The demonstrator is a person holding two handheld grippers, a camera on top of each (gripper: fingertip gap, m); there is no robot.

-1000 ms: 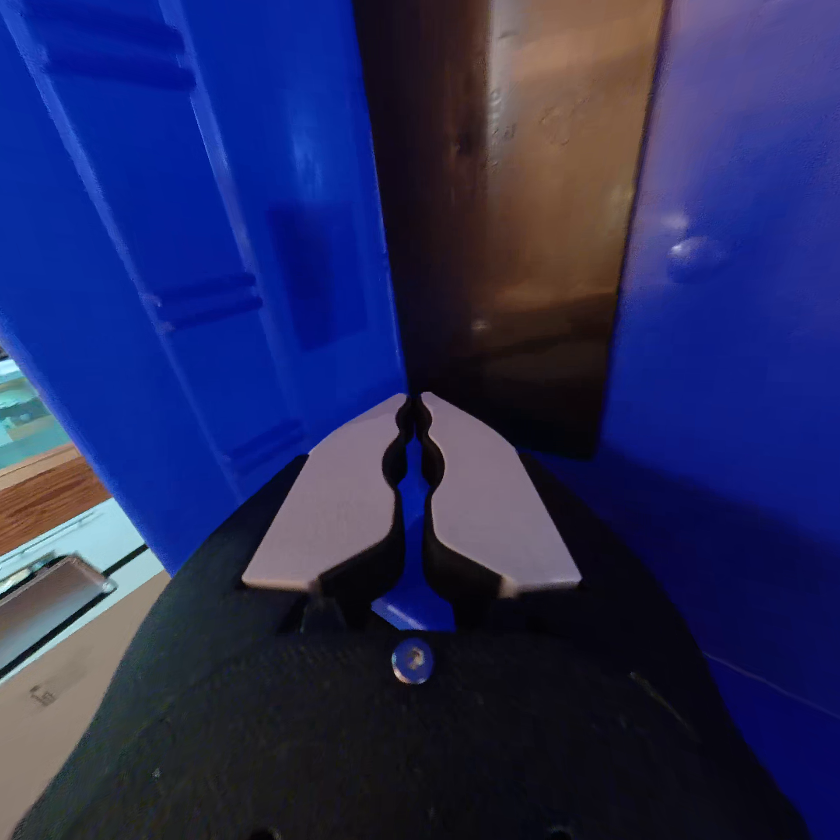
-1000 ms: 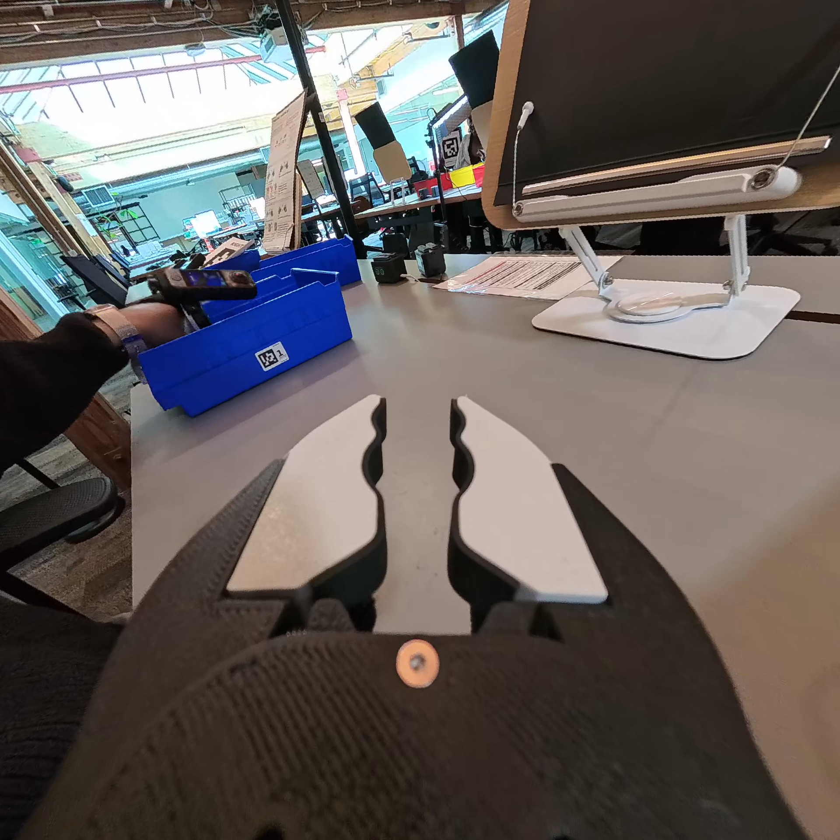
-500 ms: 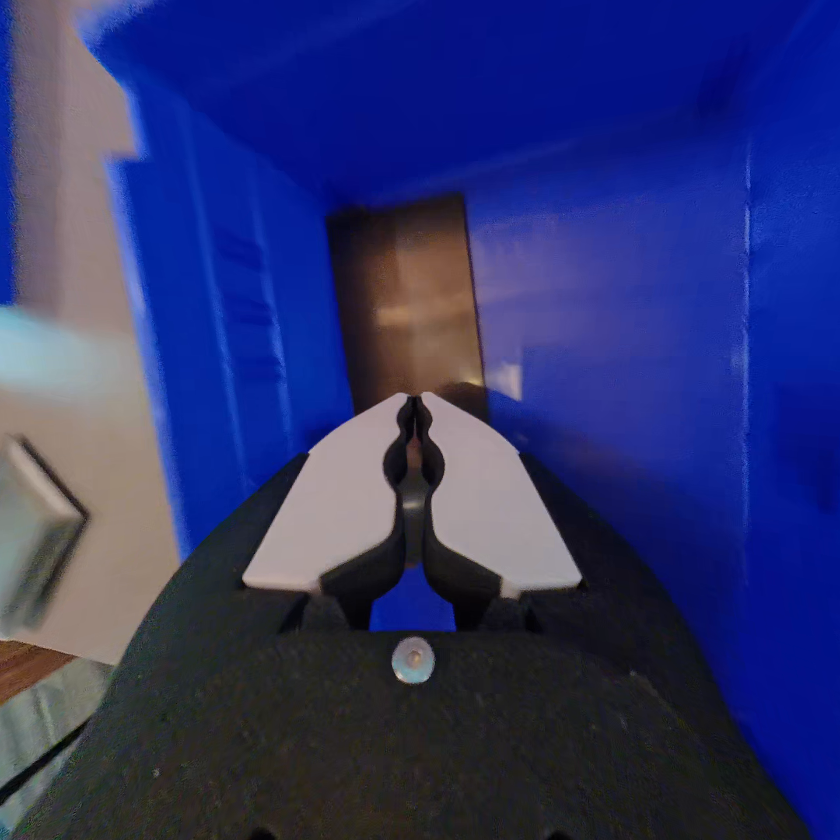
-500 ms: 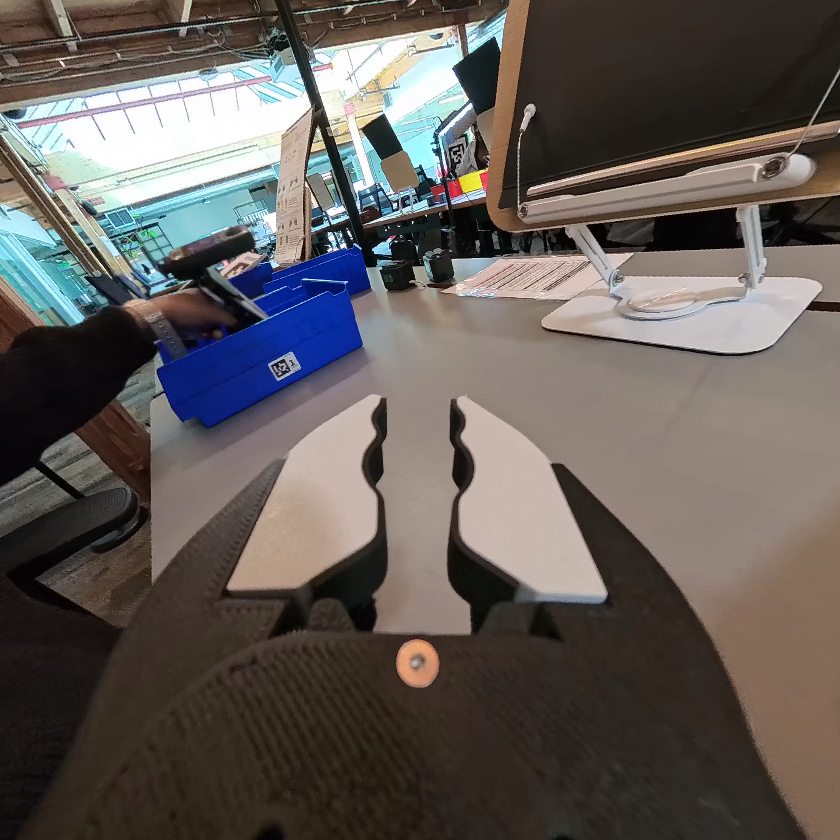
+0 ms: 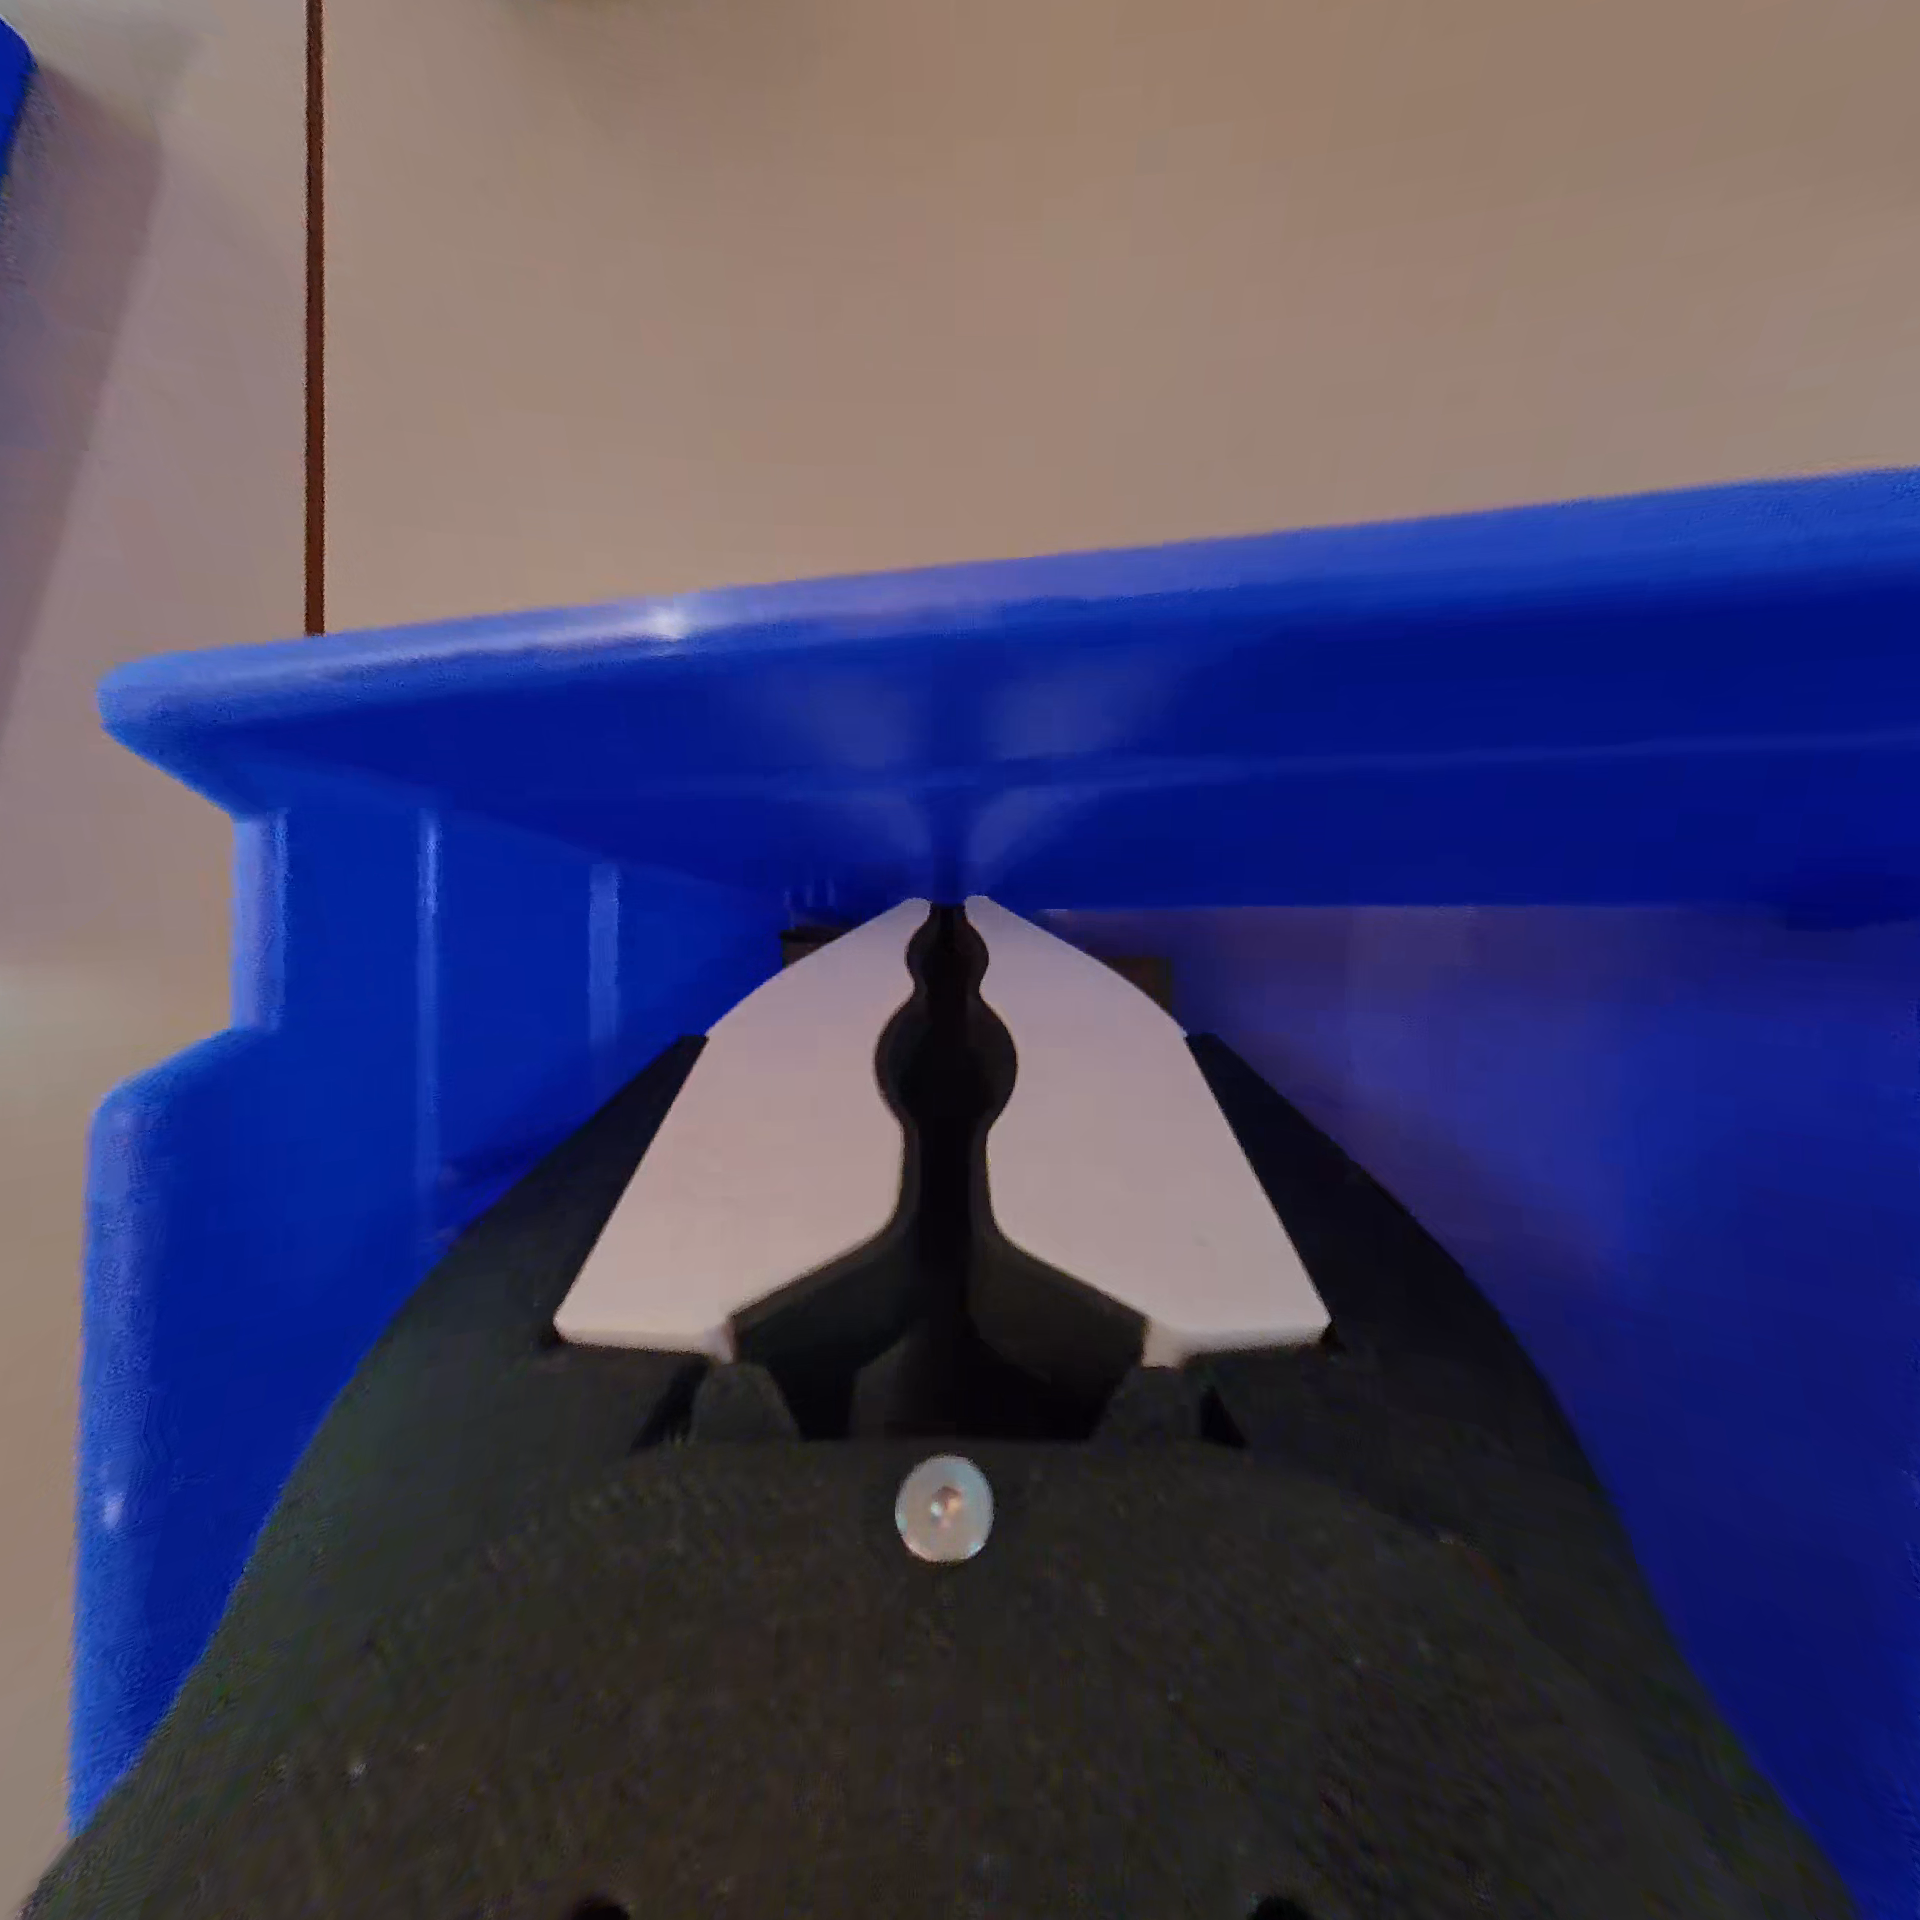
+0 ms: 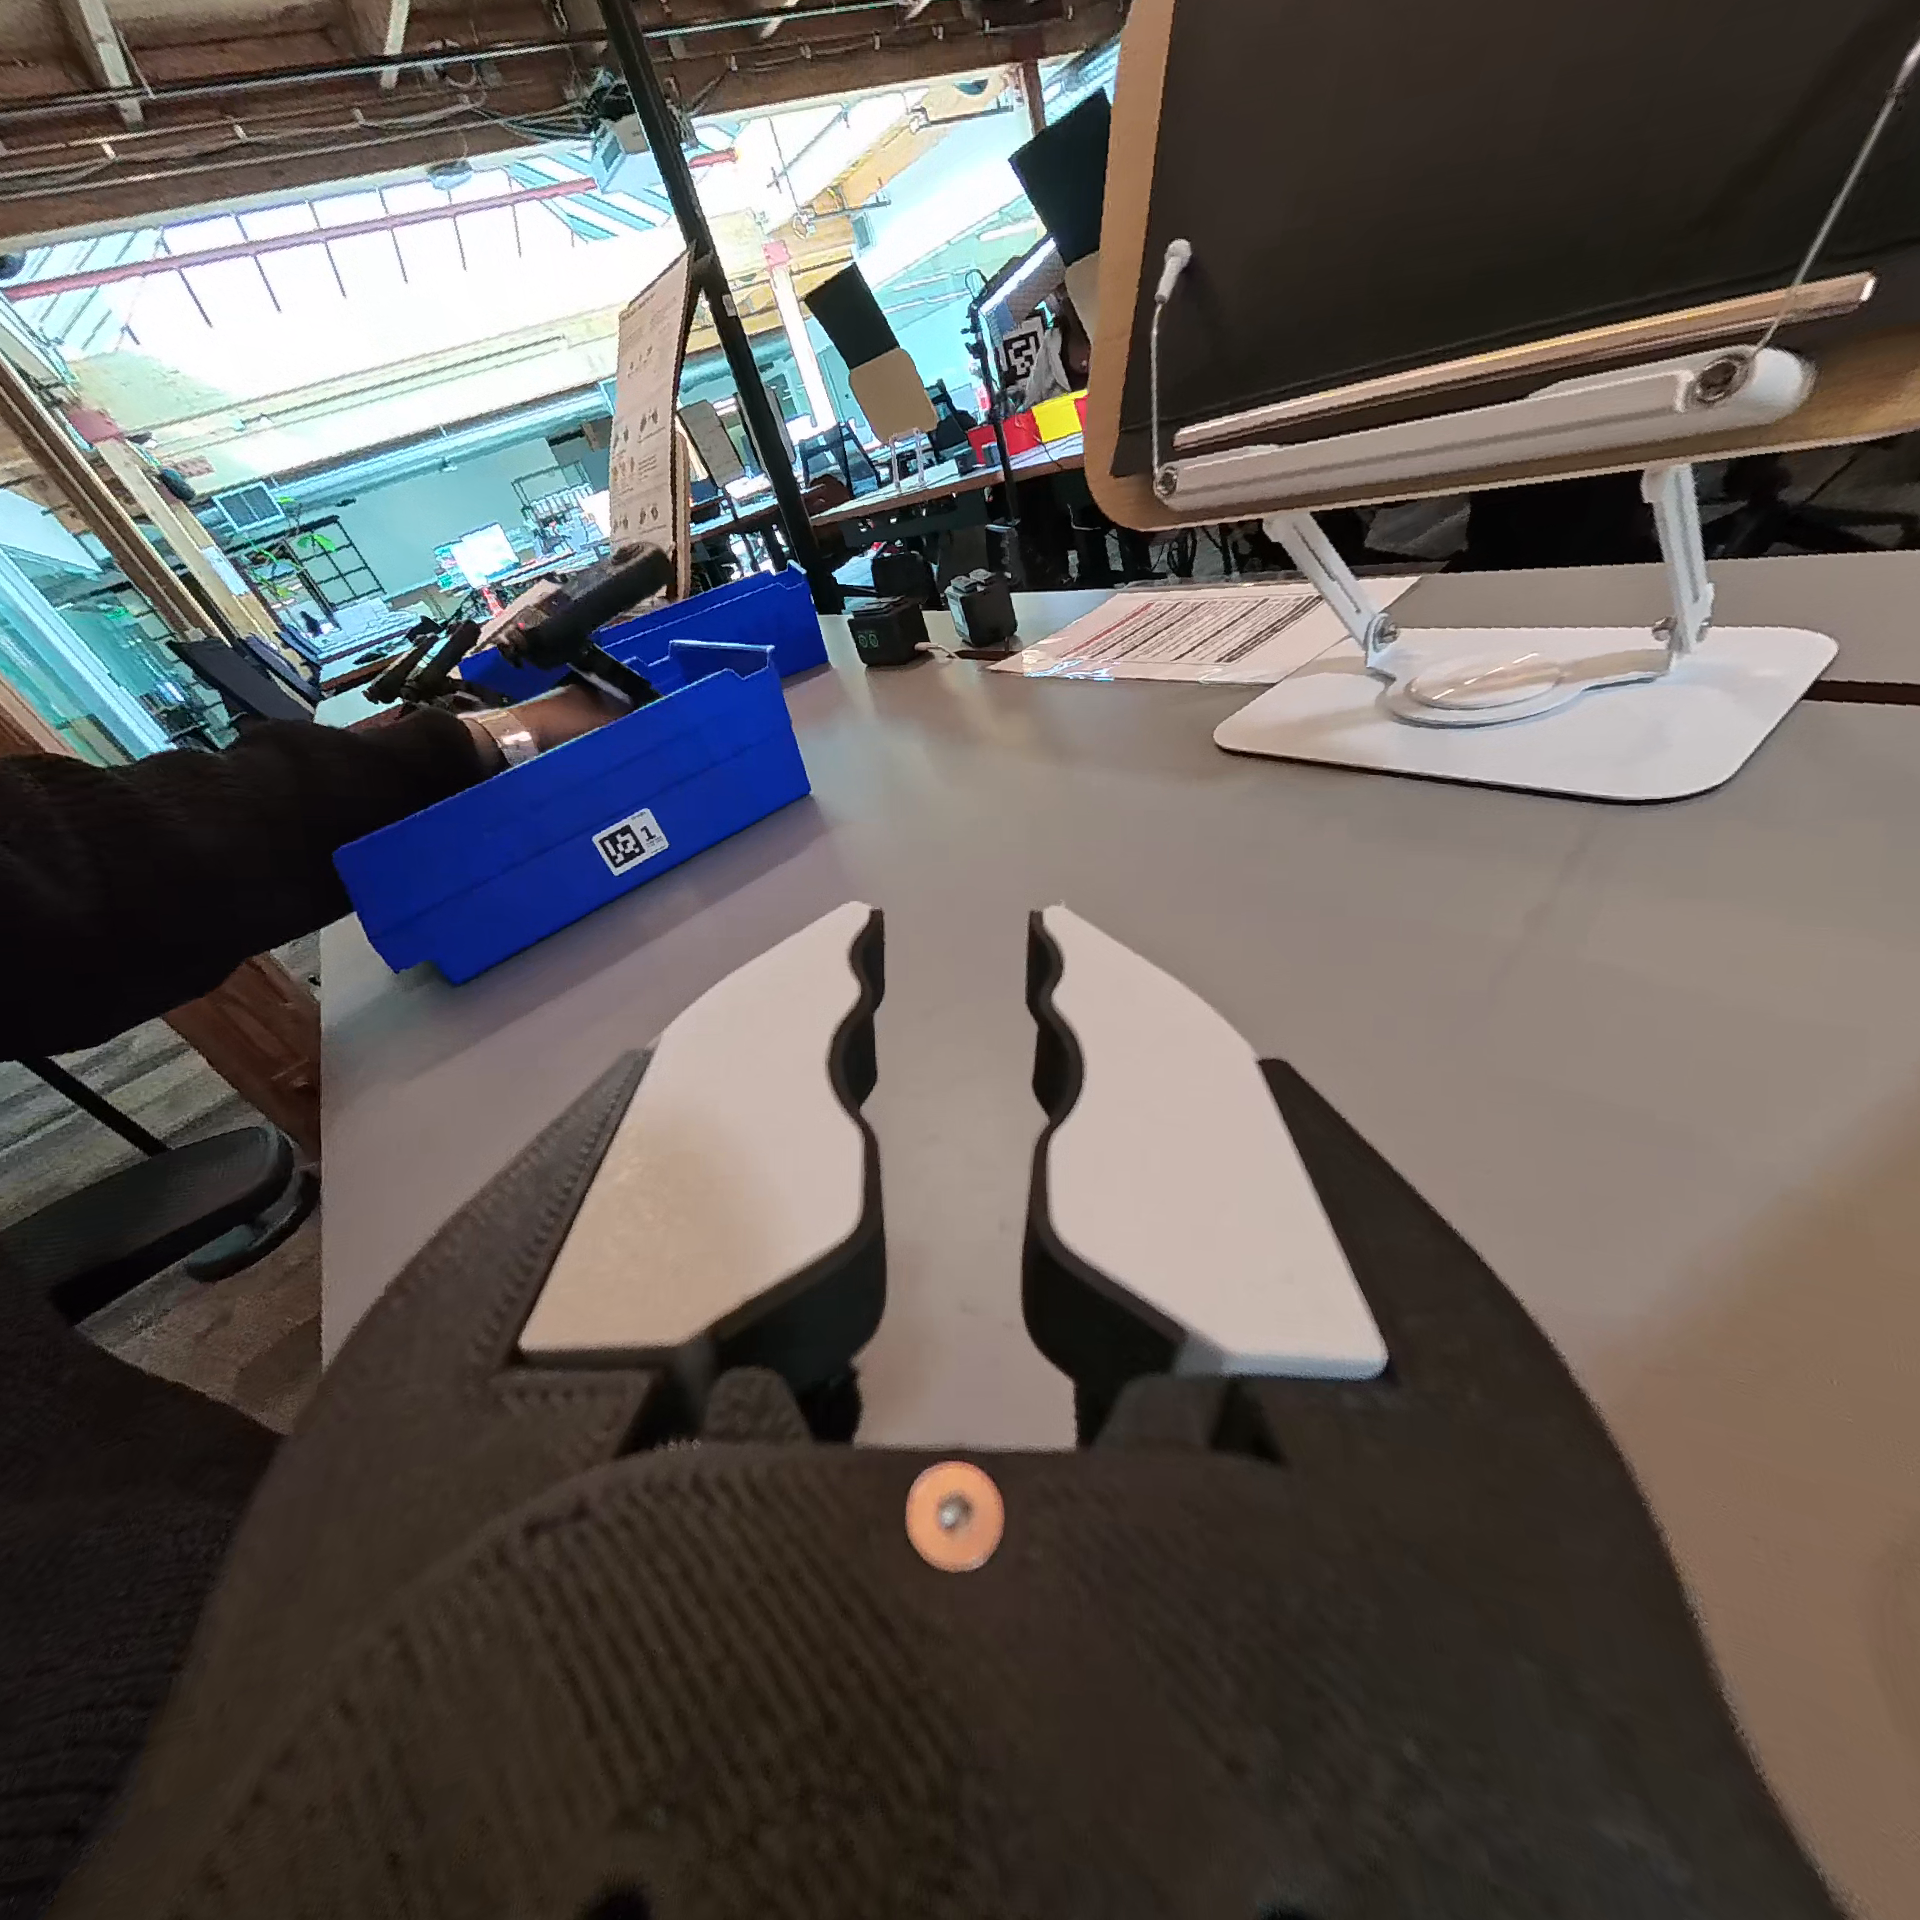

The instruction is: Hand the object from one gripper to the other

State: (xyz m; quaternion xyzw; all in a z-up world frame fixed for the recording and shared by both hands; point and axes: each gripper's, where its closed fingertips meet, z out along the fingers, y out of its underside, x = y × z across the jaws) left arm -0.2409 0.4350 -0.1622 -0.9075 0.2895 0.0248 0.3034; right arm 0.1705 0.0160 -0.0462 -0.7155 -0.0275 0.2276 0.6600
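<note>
Left gripper (image 5: 948, 914): jaws fully closed, white fingers (image 5: 790, 1143) meeting at the tips. Nothing visible pinched between them. It points into the blue bin (image 5: 1455, 707), tips right up under the bin's overhanging rim.

Object (image 5: 1155, 977): only two dark slivers show, one each side of the closed fingertips, against the inner bin wall. It looks flat, dark and brownish. Fingers hide the rest, so shape and surface are unclear. It faces the camera rather than sitting edge-on between the jaws, so it reads as behind the tips, not gripped. I can't tell if the tips touch it.

Beige table (image 5: 935, 312) shows past the rim, with a thin dark seam (image 5: 312, 312) running down it.

Right gripper (image 6: 956, 925): jaws partly open with a clear gap and nothing held. It sits low over the grey table, well away from the bin.

In the right wrist view the bin sits at the left table edge, with a square marker sticker (image 6: 629, 847) on its side. The person's black sleeve (image 6: 156, 862) reaches into it, and the left gripper's body is tilted above the bin. The object isn't visible from here.

A second blue bin (image 6: 748, 613) sits just behind the first. A dark board on a white stand (image 6: 1507, 717) is on the right, a printed sheet (image 6: 1184, 634) beside it, and two small black boxes (image 6: 883, 634) near the far edge.
</note>
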